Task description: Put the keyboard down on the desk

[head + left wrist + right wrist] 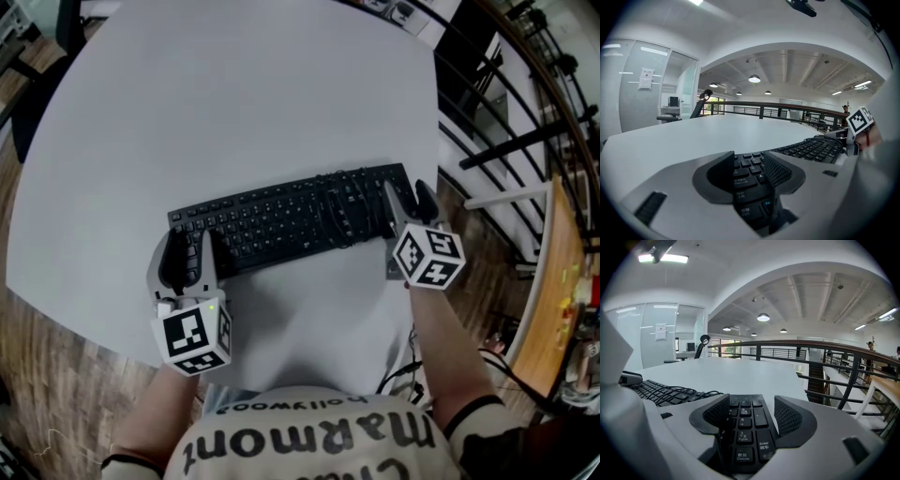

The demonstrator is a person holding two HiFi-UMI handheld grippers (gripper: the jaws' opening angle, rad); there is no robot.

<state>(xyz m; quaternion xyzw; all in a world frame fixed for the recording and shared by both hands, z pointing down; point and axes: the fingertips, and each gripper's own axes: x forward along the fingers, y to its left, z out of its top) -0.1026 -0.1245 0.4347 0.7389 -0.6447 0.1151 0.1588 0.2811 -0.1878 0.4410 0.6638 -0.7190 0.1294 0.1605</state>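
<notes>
A black keyboard (281, 217) lies flat on the round white desk (234, 103), close to its near edge, with its black cable (339, 214) coiled over the keys. My left gripper (190, 242) straddles the keyboard's left end: the Ctrl and Caps Lock keys (743, 180) show between its jaws (749, 161), which stand apart with no pad pressing. My right gripper (409, 199) straddles the right end in the same way. There the number pad (749, 427) lies in the gap of the right gripper (752, 404), whose jaws are wide.
The desk edge runs just in front of the person's torso (309, 431). A dark railing (506, 141) and a drop lie right of the desk. A wooden shelf (553, 281) stands at far right. A desk chair (701, 105) sits at the far side.
</notes>
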